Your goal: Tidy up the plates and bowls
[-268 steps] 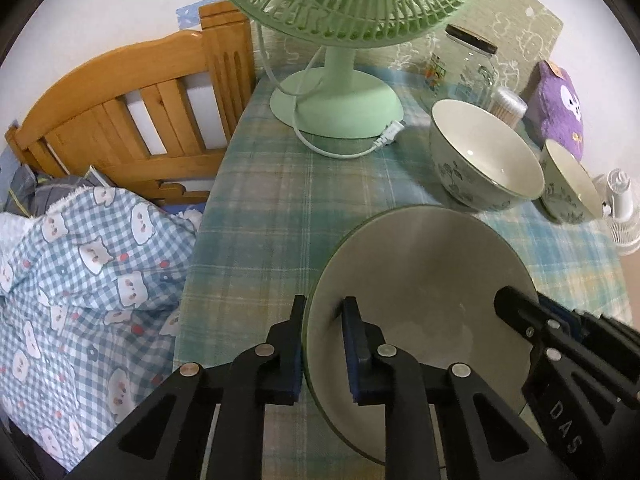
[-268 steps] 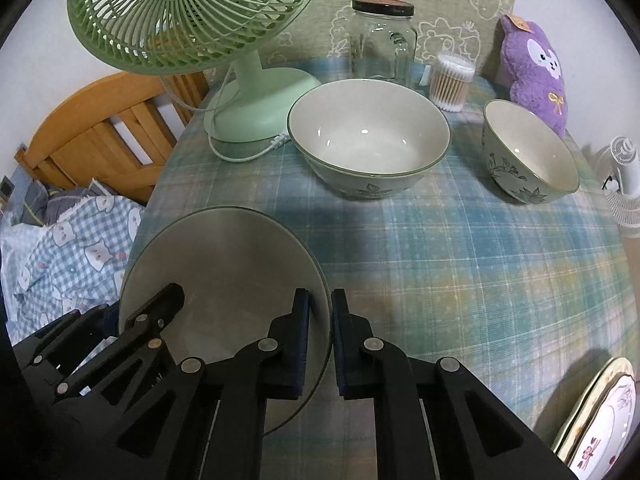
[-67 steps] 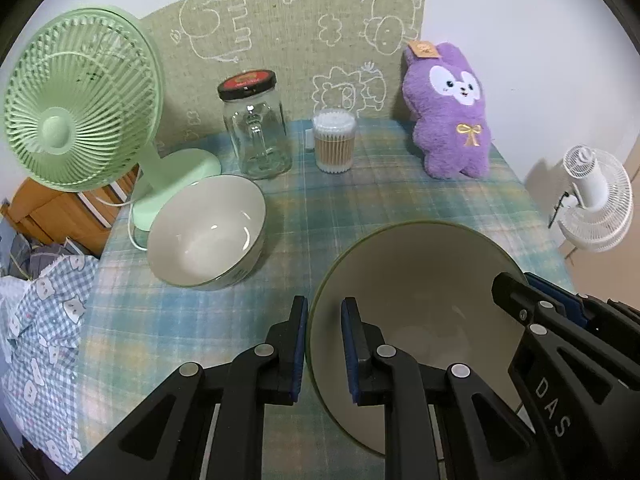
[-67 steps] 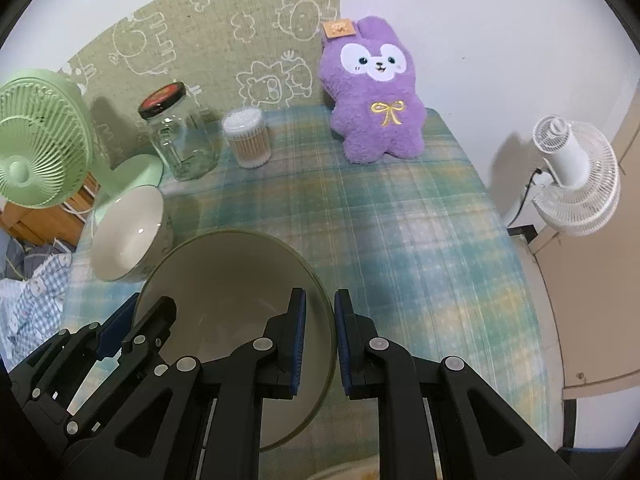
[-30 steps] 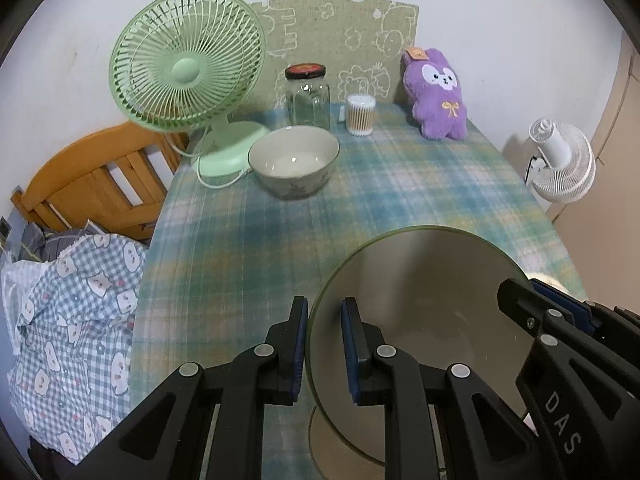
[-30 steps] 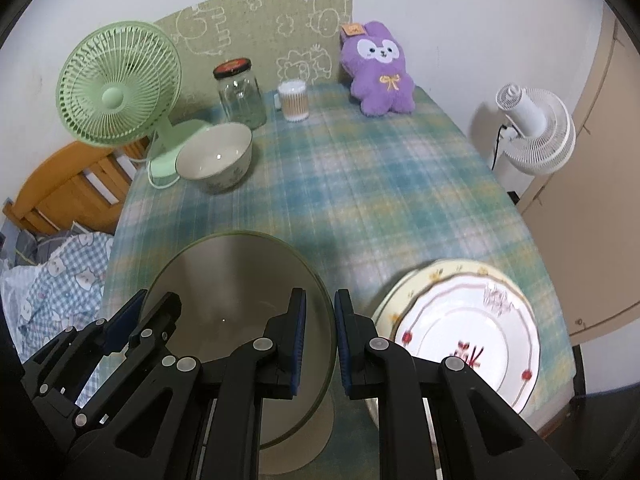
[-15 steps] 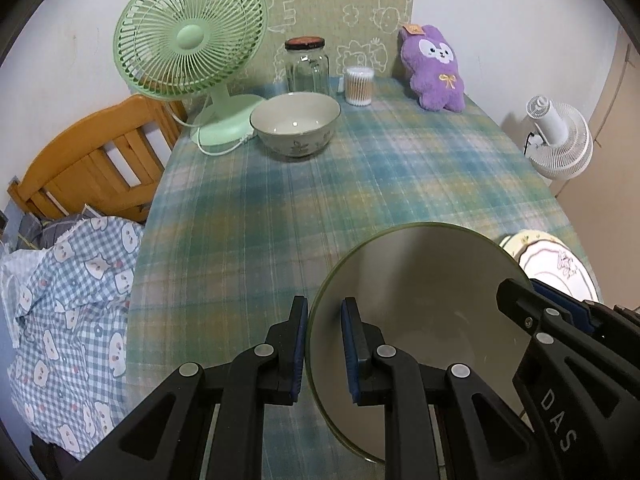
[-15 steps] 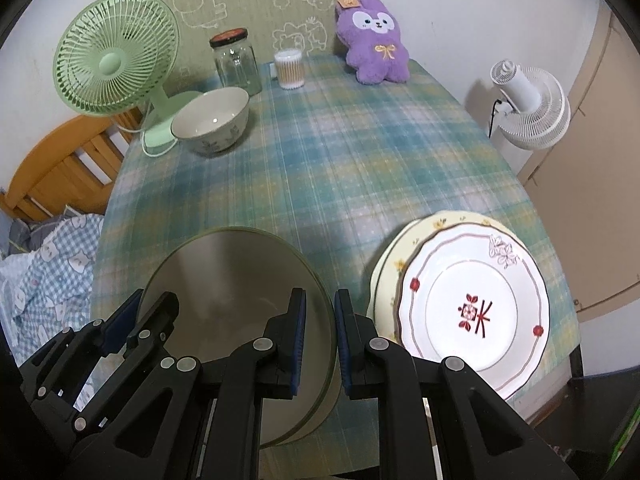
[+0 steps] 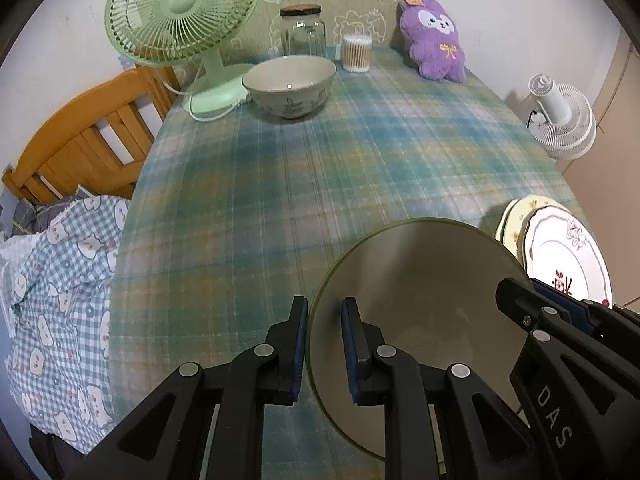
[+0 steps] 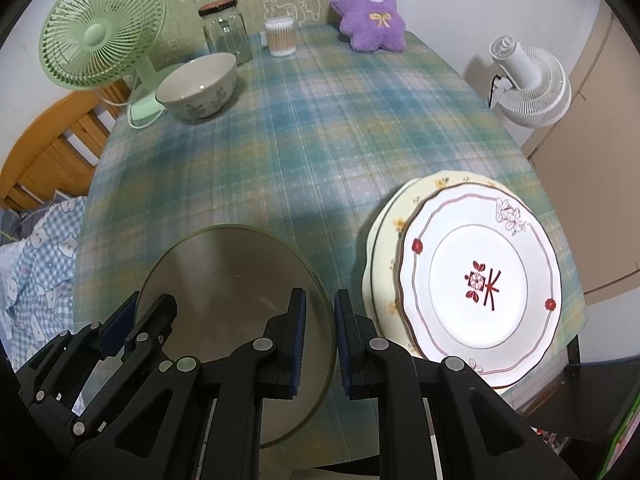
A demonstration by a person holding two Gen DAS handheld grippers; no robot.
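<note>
Right now, through the left wrist camera, I have my left claw clenched on the left rim of a grey-green bowl, one blue pad outside the rim and one inside, and the bowl sits low at the near right of the plaid worktop. My right claw comes in from the right and grips the opposite rim. Just past the bowl on the right lie two stacked plates, the white red-patterned one on top of a pale yellow one. Far across the worktop a second bowl with a leaf print stands just beside the base of a green fan, with a glass jar, a tub of cotton swabs and a purple plush toy along the far edge. Through the right wrist camera, my right claw is clamped on the right rim of the grey-green bowl, and the left claw holds the left rim. The stacked plates lie just right of the bowl at the near right edge of the worktop; whether bowl and plates touch I cannot tell.
</note>
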